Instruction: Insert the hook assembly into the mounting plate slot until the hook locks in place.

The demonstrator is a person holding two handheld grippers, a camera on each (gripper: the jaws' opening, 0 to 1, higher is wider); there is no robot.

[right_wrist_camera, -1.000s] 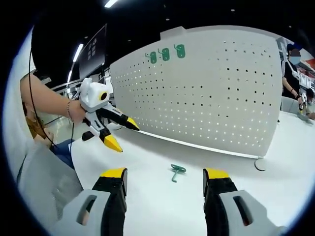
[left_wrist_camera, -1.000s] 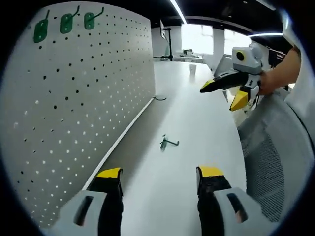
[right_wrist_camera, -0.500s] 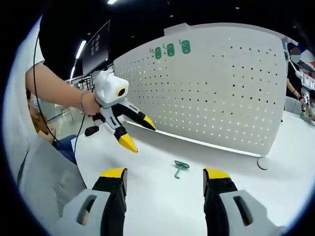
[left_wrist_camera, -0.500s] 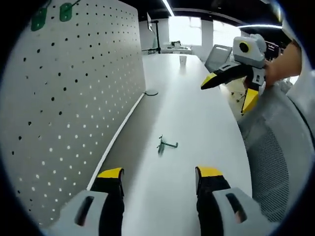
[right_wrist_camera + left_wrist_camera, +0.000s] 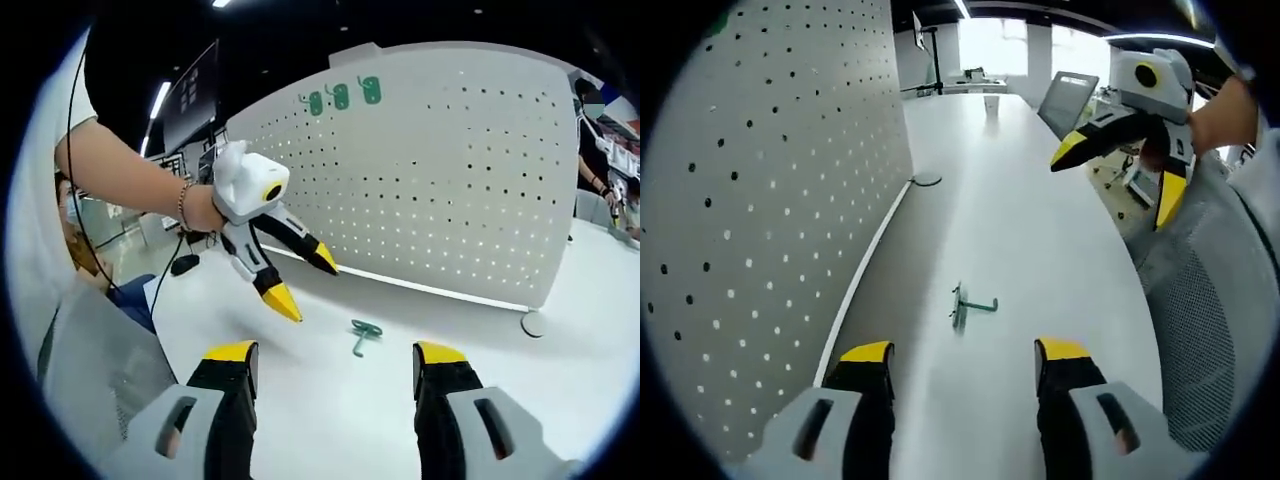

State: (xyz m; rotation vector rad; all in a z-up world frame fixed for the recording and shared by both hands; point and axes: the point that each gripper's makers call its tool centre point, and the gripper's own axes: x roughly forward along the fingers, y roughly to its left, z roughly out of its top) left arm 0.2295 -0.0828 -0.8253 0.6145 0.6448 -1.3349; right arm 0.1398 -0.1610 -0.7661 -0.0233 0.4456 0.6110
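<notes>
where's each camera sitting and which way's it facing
Left gripper view: rides on the left claw, looking along the table beside the pegboard at the hook; the right claw and a hand enter from the right.
Right gripper view: rides on the right claw, facing the pegboard and its three mounted hooks; the left claw and a forearm enter from the left.
Shared: the loose hook, pegboard, table, both open claws.

No lettering, label, brand or number can be read on anything here (the dark wall screen (image 5: pixel 193 98) is too blurred).
</notes>
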